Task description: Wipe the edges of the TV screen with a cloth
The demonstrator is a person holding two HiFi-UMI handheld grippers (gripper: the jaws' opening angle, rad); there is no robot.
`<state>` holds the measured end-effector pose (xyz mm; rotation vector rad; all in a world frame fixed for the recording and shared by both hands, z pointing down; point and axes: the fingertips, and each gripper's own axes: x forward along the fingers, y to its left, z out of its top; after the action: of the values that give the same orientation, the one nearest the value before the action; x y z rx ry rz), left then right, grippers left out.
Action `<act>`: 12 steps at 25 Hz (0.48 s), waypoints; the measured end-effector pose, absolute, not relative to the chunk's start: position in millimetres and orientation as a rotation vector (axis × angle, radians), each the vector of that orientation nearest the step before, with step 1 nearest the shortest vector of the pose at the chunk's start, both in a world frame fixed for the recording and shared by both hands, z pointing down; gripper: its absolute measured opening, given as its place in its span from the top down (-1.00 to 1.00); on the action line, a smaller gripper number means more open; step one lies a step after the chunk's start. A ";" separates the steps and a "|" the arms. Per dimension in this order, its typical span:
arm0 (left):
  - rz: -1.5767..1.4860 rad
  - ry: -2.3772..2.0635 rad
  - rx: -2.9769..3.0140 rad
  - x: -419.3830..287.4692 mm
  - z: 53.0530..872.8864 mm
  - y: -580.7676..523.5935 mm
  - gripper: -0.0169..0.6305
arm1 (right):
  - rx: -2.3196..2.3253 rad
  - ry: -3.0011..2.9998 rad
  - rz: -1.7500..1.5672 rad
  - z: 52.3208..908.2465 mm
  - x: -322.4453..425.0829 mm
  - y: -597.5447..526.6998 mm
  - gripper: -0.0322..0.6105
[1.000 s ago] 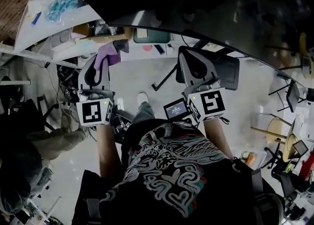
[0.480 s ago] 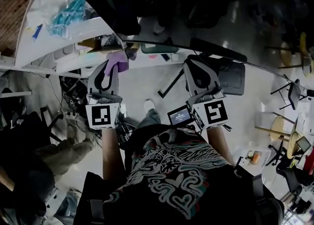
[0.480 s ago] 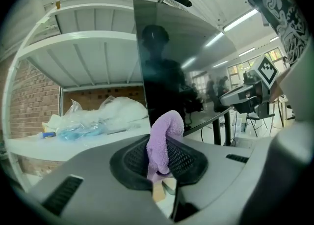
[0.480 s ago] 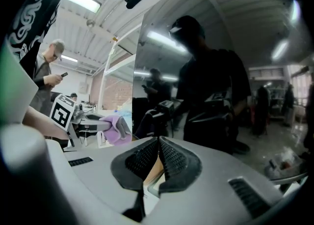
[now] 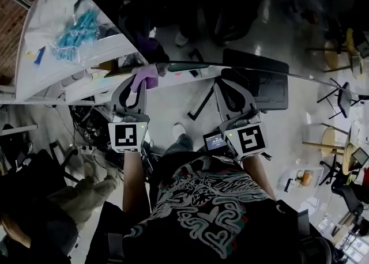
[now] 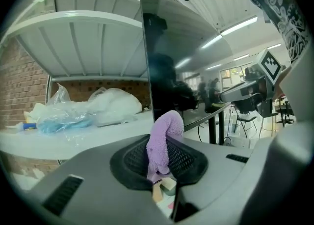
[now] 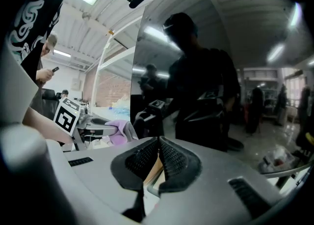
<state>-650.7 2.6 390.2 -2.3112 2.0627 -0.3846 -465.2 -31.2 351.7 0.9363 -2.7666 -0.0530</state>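
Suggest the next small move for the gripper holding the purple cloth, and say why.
Probably press the left gripper forward and slide it along the TV screen edge. Its jaws clamp the purple cloth, whose tip sits by that edge, though contact is unclear.

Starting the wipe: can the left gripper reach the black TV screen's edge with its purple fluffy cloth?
Probably yes: the left gripper clamps the purple fluffy cloth right beside the black TV screen, nothing between them.
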 end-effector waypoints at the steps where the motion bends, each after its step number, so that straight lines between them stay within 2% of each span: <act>1: -0.391 2.056 -2.314 -650.8 390.9 -0.3 0.75 | 0.937 -2.764 -0.044 353.1 -466.1 -31.5 0.80; 12: -0.328 2.103 -2.319 -657.2 401.5 -26.8 0.75 | 0.986 -2.792 -0.027 350.7 -462.3 -44.0 0.80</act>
<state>-657.2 -26.8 401.5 -2.3193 2.1029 -0.3278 -462.3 -44.0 350.7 0.9859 -2.7924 -0.0265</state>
